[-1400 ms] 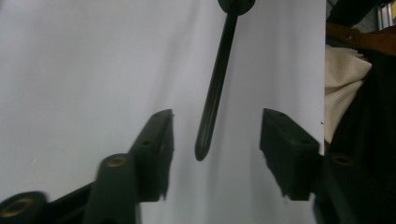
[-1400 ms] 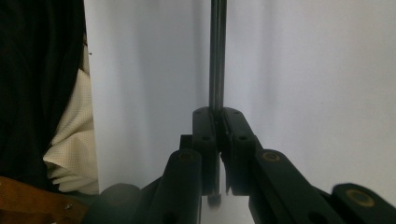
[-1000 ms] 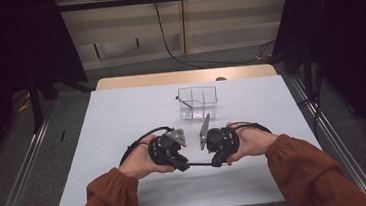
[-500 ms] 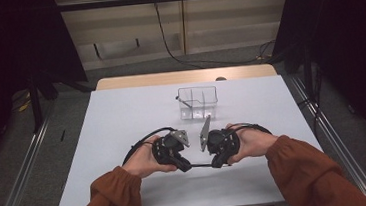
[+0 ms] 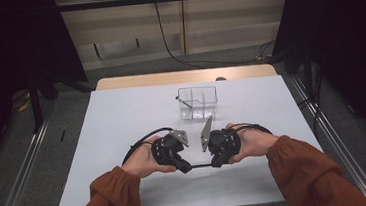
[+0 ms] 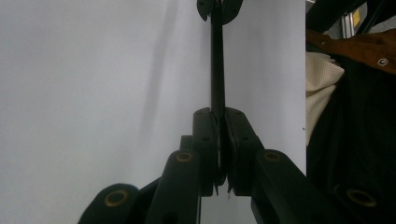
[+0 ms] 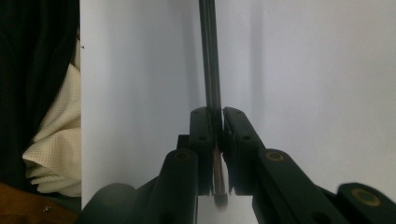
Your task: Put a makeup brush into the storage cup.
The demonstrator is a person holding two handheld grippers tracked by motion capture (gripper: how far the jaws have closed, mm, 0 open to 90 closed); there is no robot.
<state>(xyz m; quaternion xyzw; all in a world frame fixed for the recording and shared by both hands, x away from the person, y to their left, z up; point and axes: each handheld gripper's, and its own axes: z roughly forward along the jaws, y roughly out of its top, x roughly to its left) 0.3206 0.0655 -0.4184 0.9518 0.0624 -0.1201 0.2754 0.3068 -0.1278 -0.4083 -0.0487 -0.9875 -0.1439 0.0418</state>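
Both the left hand-held gripper (image 5: 185, 165) and the right hand-held gripper (image 5: 215, 162) sit low over the near part of the white desk (image 5: 122, 118) in the high view, tips turned toward each other, with a thin dark rod (image 5: 200, 165) bridging the short gap between them, one end in each. A clear plastic container (image 5: 198, 101) with dividers stands farther back on the desk, well apart from the hands, and rust-coloured sleeves (image 5: 113, 194) come in from the bottom edge. Seen from the left gripper view, the left hand-held gripper (image 6: 222, 154) is clenched on the rod (image 6: 216, 70), its jaws having just been closing onto it; the rod runs straight away to the other gripper's tips at the top edge. Seen from the right gripper view, the right hand-held gripper (image 7: 218, 154) grasps the rod (image 7: 210, 56) between pads that have just eased slightly, the rod's end showing below them.
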